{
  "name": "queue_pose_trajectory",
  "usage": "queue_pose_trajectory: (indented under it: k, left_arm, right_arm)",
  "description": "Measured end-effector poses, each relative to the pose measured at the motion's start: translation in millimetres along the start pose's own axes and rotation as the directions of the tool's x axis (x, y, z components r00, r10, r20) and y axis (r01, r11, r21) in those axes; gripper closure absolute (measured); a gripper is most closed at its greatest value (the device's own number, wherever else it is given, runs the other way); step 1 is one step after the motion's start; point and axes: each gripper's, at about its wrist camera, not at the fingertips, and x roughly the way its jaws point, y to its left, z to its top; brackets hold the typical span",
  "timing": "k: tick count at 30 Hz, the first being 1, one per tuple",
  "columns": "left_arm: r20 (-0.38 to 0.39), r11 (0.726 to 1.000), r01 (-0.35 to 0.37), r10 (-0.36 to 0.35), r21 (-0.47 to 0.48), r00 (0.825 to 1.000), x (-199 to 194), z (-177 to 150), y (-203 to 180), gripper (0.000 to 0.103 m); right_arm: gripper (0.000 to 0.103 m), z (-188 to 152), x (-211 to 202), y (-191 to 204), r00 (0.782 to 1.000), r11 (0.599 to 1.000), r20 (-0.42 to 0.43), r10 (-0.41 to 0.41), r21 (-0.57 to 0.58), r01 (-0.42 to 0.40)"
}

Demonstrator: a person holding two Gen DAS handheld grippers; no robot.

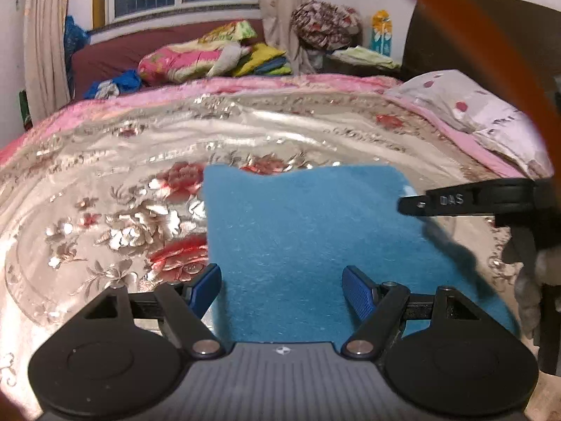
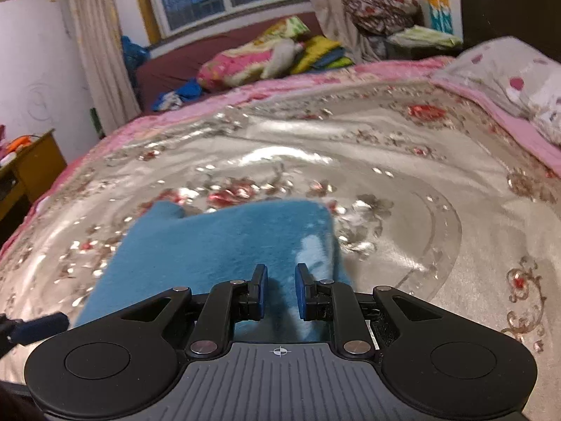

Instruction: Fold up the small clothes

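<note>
A small teal fleece garment (image 1: 308,231) lies flat on the shiny floral bedspread (image 1: 105,182). My left gripper (image 1: 282,277) is wide open and empty, just above the garment's near edge. My right gripper (image 2: 279,280) hovers over the garment's right part (image 2: 217,245), its jaws parted by a narrow gap with nothing between them. The right gripper's black finger also shows in the left wrist view (image 1: 455,201), at the garment's right edge. A blue fingertip of the left gripper shows at the lower left of the right wrist view (image 2: 42,326).
A white pillow with red dots (image 1: 466,105) lies at the bed's right. Folded colourful blankets (image 1: 196,59) and a cloth bundle (image 1: 326,24) sit behind the bed under the window. A wooden cabinet (image 2: 31,168) stands left of the bed.
</note>
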Motion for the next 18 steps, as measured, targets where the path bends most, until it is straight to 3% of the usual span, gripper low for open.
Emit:
queue_pose_trajectory:
  k: [2, 8, 11, 14, 16, 18]
  left_arm:
    - [0.002, 1.0, 0.009, -0.009, -0.021, 1.0, 5.5, -2.0, 3.4, 0.017]
    - [-0.004, 1.0, 0.015, -0.015, -0.027, 1.0, 5.4, -2.2, 5.1, 0.016]
    - [-0.007, 0.999, 0.022, -0.022, -0.044, 1.0, -3.7, -3.6, 10.8, 0.016]
    - [0.003, 0.998, 0.031, -0.031, -0.052, 1.0, -17.0, -9.7, 19.4, 0.016]
    - [0.002, 0.996, 0.052, -0.052, -0.068, 0.999, -23.6, -14.6, 26.0, 0.016]
    - [0.006, 0.993, 0.081, -0.08, -0.082, 0.997, -28.6, -21.3, 31.5, 0.016]
  right_arm:
    - [0.097, -3.1, 8.7, -3.5, 1.0, 1.0, -0.007, -0.029, -0.012, 0.029]
    - [0.098, -3.3, 15.3, -12.2, 1.0, 0.999, -0.027, -0.014, 0.031, 0.014]
    - [0.093, -0.4, 4.3, -9.4, 1.0, 1.0, -0.029, 0.001, 0.028, -0.001]
    - [0.071, -2.1, -18.8, -15.3, 0.999, 0.996, -0.008, 0.053, 0.078, -0.052]
    - [0.041, -8.9, -33.7, -22.1, 0.992, 0.988, -0.018, 0.122, 0.094, -0.12]
    - [0.038, -17.6, -46.2, -26.6, 0.986, 0.982, -0.033, 0.164, 0.097, -0.16]
